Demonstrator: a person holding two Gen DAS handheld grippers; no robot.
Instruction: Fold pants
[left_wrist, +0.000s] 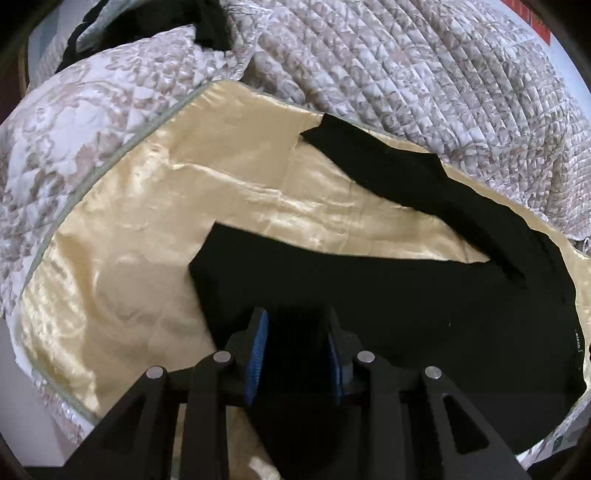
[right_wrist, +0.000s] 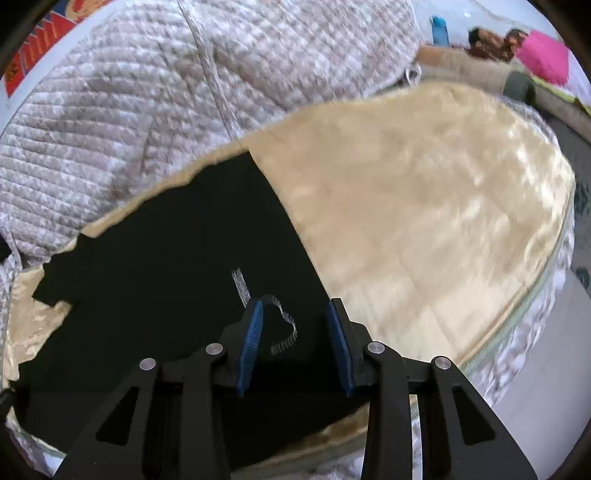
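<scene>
Black pants (left_wrist: 388, 291) lie spread on a shiny cream sheet (left_wrist: 155, 229), one leg reaching up toward the quilt, the other toward the left. My left gripper (left_wrist: 297, 321) is open, its blue pads over the near leg's end. In the right wrist view the pants (right_wrist: 177, 258) lie at lower left, waist end with a white drawstring (right_wrist: 284, 325). My right gripper (right_wrist: 295, 314) is open just above the waist, the drawstring between its fingers.
A quilted floral bedspread (left_wrist: 424, 74) is bunched behind the sheet, also in the right wrist view (right_wrist: 129, 92). A black garment (left_wrist: 210, 26) lies on it at the far left. A pink item (right_wrist: 543, 55) and floor clutter lie beyond the bed's right edge.
</scene>
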